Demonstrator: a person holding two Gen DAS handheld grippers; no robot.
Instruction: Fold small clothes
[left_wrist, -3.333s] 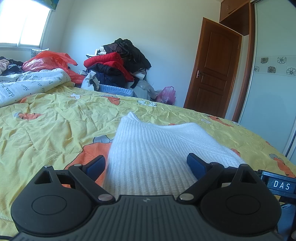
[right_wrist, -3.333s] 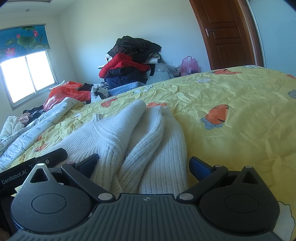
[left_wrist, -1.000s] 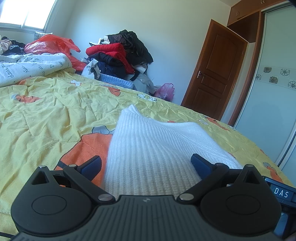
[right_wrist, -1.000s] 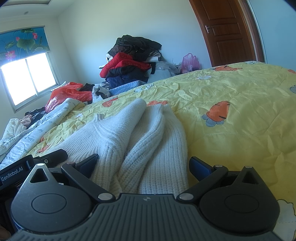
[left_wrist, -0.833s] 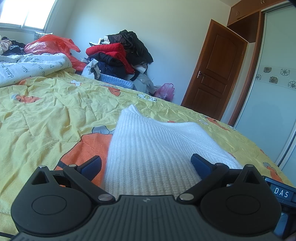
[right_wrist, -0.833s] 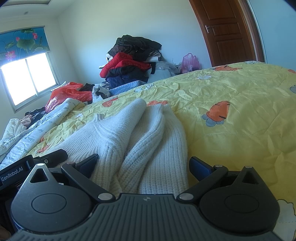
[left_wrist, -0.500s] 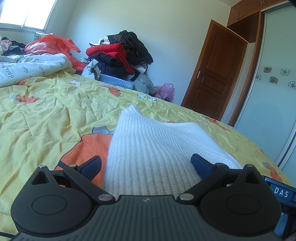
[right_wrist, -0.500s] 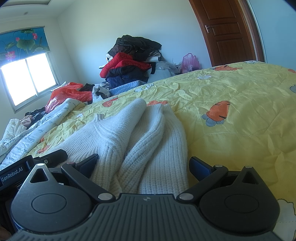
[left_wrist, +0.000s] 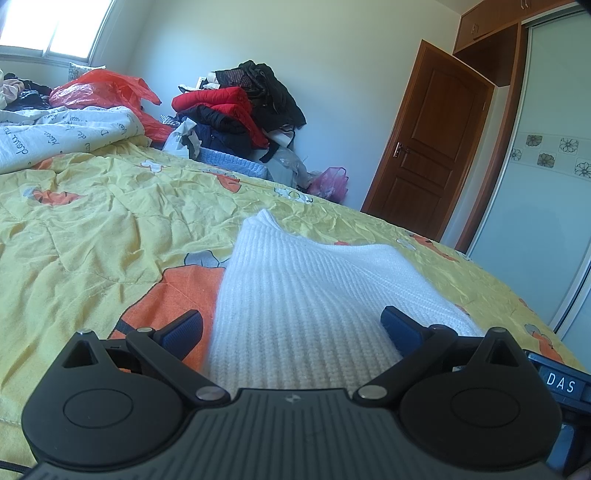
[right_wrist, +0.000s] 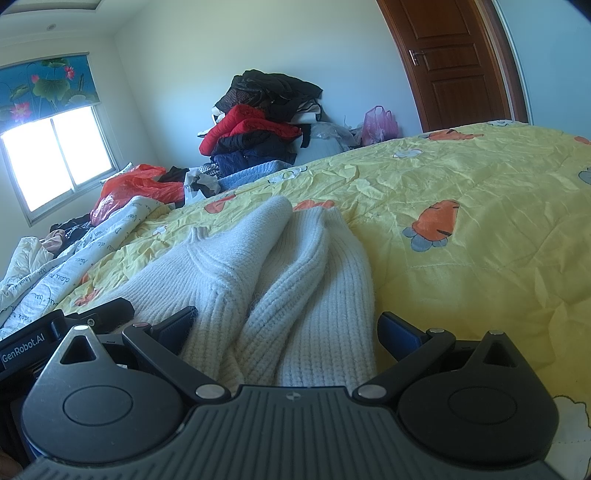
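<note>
A white ribbed knit sweater (left_wrist: 303, 295) lies on the yellow bedspread (left_wrist: 92, 236). In the left wrist view it is a flat panel running away from me. My left gripper (left_wrist: 291, 328) is open, its blue-padded fingers straddling the sweater's near edge. In the right wrist view the sweater (right_wrist: 280, 266) is bunched in thick rolls. My right gripper (right_wrist: 286, 326) is open, its fingers on either side of the near rolls. Neither gripper holds anything.
A pile of red, black and blue clothes (left_wrist: 236, 110) stands against the far wall. A white printed quilt (left_wrist: 62, 133) and a red plastic bag (left_wrist: 107, 88) lie at the left. A brown door (left_wrist: 428, 147) and a wardrobe are at the right. The other gripper (right_wrist: 44, 332) shows at the lower left.
Over the last second nothing has visibly moved. Since 3.3 s ago the left gripper's view has shifted a little; both grippers stay open at the sweater.
</note>
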